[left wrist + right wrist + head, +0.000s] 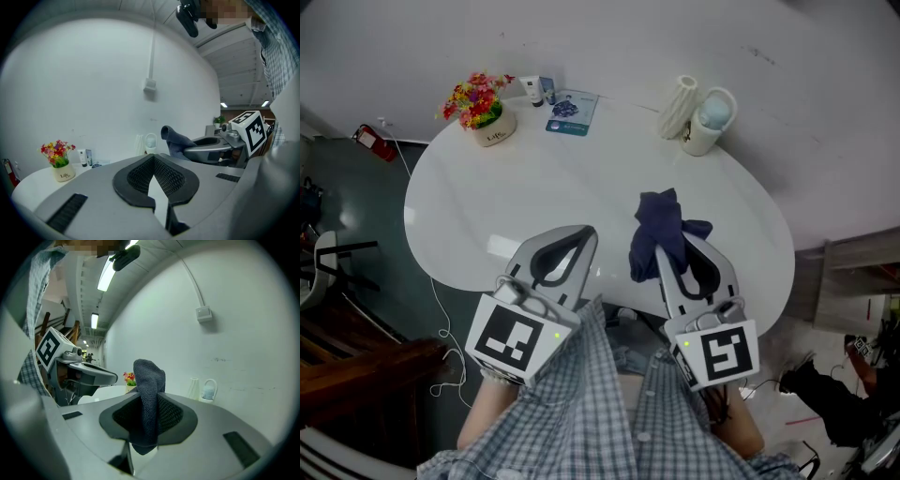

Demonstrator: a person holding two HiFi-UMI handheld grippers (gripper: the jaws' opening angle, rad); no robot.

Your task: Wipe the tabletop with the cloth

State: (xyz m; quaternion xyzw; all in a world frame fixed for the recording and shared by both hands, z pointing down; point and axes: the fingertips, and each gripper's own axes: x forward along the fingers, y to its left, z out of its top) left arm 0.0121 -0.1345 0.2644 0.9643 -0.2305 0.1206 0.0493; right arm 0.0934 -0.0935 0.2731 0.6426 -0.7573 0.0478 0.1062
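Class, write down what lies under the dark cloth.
The cloth is pinched in the shut jaws of the right gripper and covers their tips. White tabletop shows all round it. The patch directly beneath is hidden, so whether the cloth touches the tabletop cannot be judged.

we saw a dark navy cloth (661, 230) over the glossy white worktop (506, 206). the left gripper (579, 236) and right gripper (673, 251) were grey, with black ridged pads in the jaws and black-and-white square markers. our shirt (600, 412) was a blue-grey check. the flowers (476, 97) were red, yellow and pink in a cream pot (494, 131).
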